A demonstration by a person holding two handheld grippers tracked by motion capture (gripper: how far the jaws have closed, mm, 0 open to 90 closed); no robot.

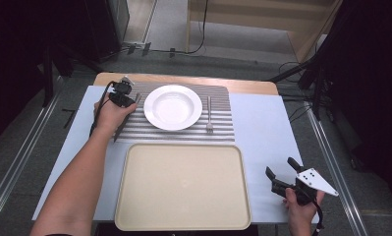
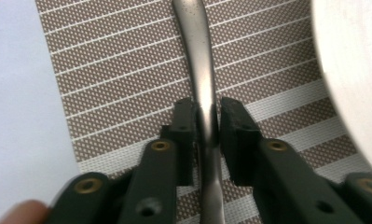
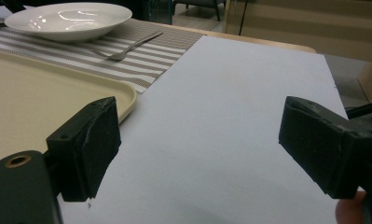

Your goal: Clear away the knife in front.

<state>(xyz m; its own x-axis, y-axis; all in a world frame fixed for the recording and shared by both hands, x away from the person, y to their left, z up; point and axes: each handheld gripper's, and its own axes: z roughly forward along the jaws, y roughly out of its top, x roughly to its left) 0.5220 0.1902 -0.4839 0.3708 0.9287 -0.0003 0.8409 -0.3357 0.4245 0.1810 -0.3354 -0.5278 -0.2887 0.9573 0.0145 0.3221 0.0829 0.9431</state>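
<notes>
Metal utensil handle (image 2: 203, 70) is what we are working on with the left gripper (image 2: 207, 122): in the left gripper view its two black pads sit on either side of the narrow steel stem, and both look to be pressing on it, so we record the jaws as closed on the handle. We cannot tell from these frames whether it is a knife or a spoon; only the curved, polished stem is seen. It lies on the striped placemat (image 2: 118, 70), just left of the white plate (image 2: 356, 70), roughly parallel to the mat's left edge.

In the high view our left hand (image 1: 110, 114) reaches over the mat's left part, with the left gripper (image 1: 124, 96) pointing away from us and the plate (image 1: 173, 106) close on its right. A fork (image 1: 209, 114) lies on the mat on the plate's other side, tines toward us. A beige tray (image 1: 182, 187) sits nearer to us, touching or nearly touching the mat's near edge.

Our right gripper (image 3: 197, 149) rests low over the pale table cover (image 3: 249, 93), right of the tray (image 3: 44, 93), jaws wide apart with nothing between them. In the high view it (image 1: 278, 173) sits well apart from the mat.
</notes>
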